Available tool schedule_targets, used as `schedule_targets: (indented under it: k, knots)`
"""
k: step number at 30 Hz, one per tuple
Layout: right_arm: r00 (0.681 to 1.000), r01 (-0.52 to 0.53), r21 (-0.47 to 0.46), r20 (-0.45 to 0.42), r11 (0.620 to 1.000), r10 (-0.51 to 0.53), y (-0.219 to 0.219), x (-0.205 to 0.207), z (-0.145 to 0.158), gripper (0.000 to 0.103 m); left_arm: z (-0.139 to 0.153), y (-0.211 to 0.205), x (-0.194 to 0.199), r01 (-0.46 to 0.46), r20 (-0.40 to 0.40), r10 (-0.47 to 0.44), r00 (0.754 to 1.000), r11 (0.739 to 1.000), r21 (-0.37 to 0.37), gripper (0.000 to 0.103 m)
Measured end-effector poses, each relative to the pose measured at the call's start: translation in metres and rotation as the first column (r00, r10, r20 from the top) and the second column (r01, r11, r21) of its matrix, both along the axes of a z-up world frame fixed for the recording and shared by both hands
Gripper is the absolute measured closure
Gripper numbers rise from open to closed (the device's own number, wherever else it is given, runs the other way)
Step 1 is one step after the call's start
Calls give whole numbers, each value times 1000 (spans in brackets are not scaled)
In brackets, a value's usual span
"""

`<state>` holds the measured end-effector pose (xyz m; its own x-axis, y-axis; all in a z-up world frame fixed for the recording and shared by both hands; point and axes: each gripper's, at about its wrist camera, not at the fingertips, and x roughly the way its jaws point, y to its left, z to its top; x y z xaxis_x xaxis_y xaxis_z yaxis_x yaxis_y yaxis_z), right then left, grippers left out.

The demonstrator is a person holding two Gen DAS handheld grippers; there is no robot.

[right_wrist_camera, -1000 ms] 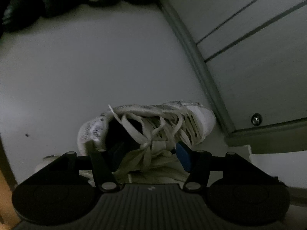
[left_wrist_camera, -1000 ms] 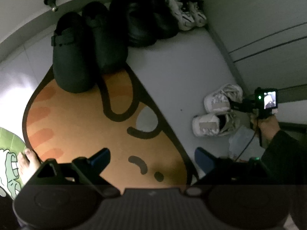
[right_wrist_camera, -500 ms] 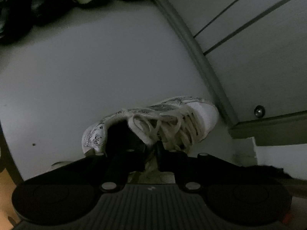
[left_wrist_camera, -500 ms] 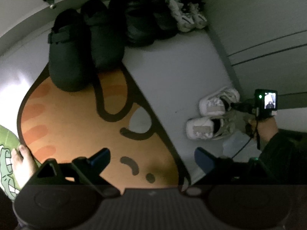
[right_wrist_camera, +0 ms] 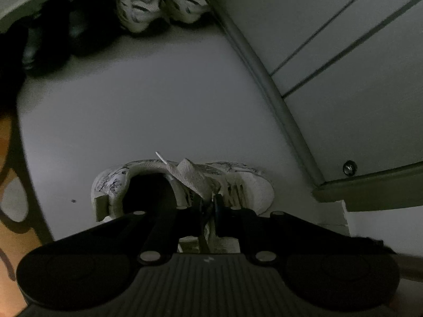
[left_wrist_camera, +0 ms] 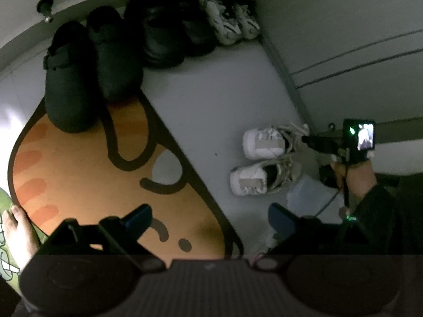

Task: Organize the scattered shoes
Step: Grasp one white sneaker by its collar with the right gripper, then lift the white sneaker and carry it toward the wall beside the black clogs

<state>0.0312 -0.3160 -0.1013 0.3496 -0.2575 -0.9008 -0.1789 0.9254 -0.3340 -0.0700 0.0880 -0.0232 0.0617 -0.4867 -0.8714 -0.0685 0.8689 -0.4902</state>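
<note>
The white sneaker (right_wrist_camera: pixel 185 185) near the floor's 5 o'clock wall is pinched only by its tongue in the clenched right tongs (right_wrist_camera: pixel 208 206) – left tongs (left_wrist_camera: pixel 208 216) spread empty – so it could easily be dropped if the floppy fabric slips.

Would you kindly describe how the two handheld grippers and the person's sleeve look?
The left gripper is black with blue-padded fingers and a ribbed grey base. The right gripper matches; from outside it carries a small lit screen, a green light and a thin cable. The sleeve is dark.
</note>
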Motion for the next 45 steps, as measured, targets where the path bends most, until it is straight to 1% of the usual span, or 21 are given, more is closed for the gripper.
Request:
schedule_targets:
  k: [4, 7, 11, 16, 19, 21, 24, 26, 29, 32, 35, 37, 39, 45]
  knots:
    - [999, -13, 48, 30, 999, 12, 20, -12, 20, 94, 4, 7, 3, -37, 4, 37, 999, 999, -12, 7]
    - [999, -25, 83, 46, 996, 21, 35, -20, 32, 94, 8, 18, 4, -86, 10, 86, 996, 996, -31, 7]
    - [997, -52, 127, 67, 991, 44, 55, -30, 47, 94, 5, 26, 5, -122, 5, 122, 992, 992, -33, 8]
    - [994, -81, 179, 86, 981, 67, 80, -41, 59, 94, -14, 30, 5, -166, -35, 165, 986, 985, -36, 8]
    - [993, -93, 213, 93, 973, 74, 97, -47, 66, 94, -30, 25, 3, -169, -65, 167, 984, 985, -35, 8]
    - [991, -108, 231, 97, 967, 88, 108, -51, 72, 94, -42, 20, 0, -149, -97, 144, 985, 988, -48, 11]
    - [989, -131, 256, 106, 958, 107, 123, -57, 81, 94, -50, 19, -4, -143, -113, 137, 984, 989, -43, 12]
    - [986, -147, 283, 116, 948, 118, 133, -63, 89, 94, -57, 20, -7, -159, -124, 154, 980, 987, -31, 12]
    - [985, -154, 343, 129, 927, 116, 148, -76, 100, 94, -65, 19, -14, -155, -148, 147, 978, 987, -44, 13]
    - [982, -172, 388, 136, 906, 128, 164, -92, 107, 94, -66, 14, -19, -83, -129, 83, 988, 997, 3, 13]
    - [977, -208, 418, 137, 884, 165, 187, -105, 109, 94, -69, 17, -22, -40, -107, 46, 993, 998, 52, 13]
    - [972, -233, 435, 136, 870, 192, 202, -114, 110, 94, -76, 26, -23, -61, -123, 69, 990, 996, 68, 13]
    - [968, -252, 453, 135, 855, 213, 216, -120, 110, 94, -86, 37, -22, -86, -150, 101, 983, 991, 104, 15]
    - [953, -300, 487, 126, 820, 274, 252, -128, 106, 94, -98, 59, -25, -116, -162, 145, 976, 978, 175, 15]
